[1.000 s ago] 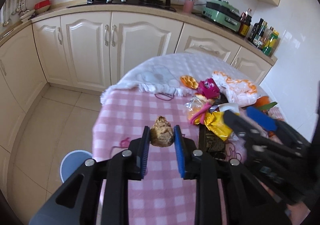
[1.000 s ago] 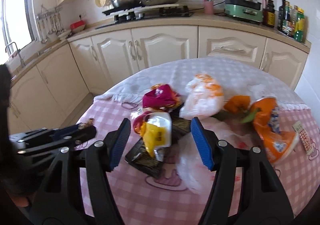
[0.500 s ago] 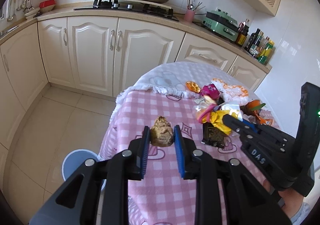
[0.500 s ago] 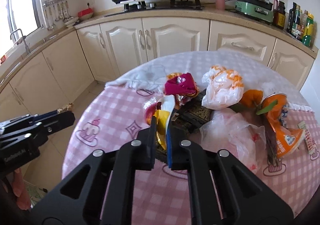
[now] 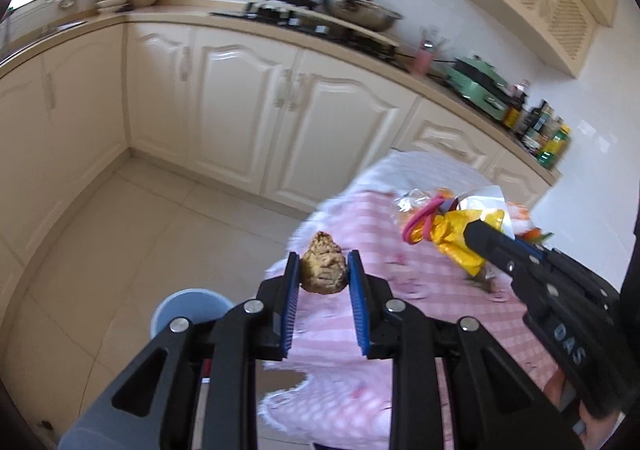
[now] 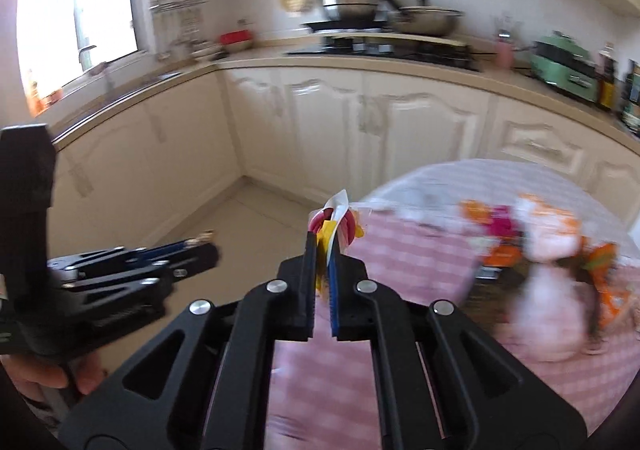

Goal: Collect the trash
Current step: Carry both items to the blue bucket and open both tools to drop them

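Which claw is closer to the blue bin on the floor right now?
Left. The left claw, holding a brown crumpled wad, hangs just beside the blue bin; the right claw, gripping a yellow wrapper, is over the table.

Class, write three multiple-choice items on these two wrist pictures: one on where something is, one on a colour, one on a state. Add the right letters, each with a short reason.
1. Where is the blue bin?
A. on the floor beside the table
B. on the counter
C. on the table

2. What colour is the checked tablecloth?
A. green and white
B. pink and white
C. black and yellow

3. What state is the right gripper in?
A. wide open and empty
B. shut on the yellow wrapper
C. shut on the brown lump

Answers:
1 A, the bin stands on the floor tiles below the table edge.
2 B, pink and white squares cover the cloth.
3 B, its jaws pinch the wrapper, seen in both views; the left gripper holds the lump.
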A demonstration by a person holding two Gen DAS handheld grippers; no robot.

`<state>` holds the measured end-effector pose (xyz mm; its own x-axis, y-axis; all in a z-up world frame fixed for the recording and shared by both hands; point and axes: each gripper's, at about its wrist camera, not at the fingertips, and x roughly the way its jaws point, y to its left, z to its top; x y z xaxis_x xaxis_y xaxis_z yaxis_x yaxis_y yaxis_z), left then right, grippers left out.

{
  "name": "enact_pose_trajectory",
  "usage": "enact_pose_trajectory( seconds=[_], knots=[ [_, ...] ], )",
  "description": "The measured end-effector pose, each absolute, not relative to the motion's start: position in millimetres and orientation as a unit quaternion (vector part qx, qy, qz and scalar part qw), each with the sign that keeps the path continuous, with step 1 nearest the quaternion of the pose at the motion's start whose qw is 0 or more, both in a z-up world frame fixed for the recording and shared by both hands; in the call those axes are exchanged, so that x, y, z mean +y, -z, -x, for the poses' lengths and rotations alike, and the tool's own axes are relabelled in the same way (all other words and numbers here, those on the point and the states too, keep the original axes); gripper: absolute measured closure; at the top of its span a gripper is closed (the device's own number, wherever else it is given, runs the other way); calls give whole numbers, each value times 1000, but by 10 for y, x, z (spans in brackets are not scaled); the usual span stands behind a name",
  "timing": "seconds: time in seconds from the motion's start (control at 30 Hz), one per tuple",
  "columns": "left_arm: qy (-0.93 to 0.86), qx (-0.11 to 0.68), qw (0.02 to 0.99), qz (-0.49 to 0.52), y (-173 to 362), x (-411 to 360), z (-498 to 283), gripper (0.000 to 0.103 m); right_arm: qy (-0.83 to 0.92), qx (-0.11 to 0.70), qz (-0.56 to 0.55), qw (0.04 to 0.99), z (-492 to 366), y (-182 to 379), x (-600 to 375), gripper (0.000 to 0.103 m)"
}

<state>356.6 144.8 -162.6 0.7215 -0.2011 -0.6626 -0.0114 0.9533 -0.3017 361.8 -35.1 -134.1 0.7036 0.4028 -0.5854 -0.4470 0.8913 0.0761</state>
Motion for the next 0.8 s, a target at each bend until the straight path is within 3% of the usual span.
enact_pose_trajectory(
  seconds=[0.4,0.8],
  knots=[
    [-52,434,882,174,2406,2648,-3571,80,-291,388,54,873,-3775,2219,899,98],
    [-70,487,849,193,3118,2901,-4083,79,-279,412,84,863,-4027,2724,1192,98]
  ],
)
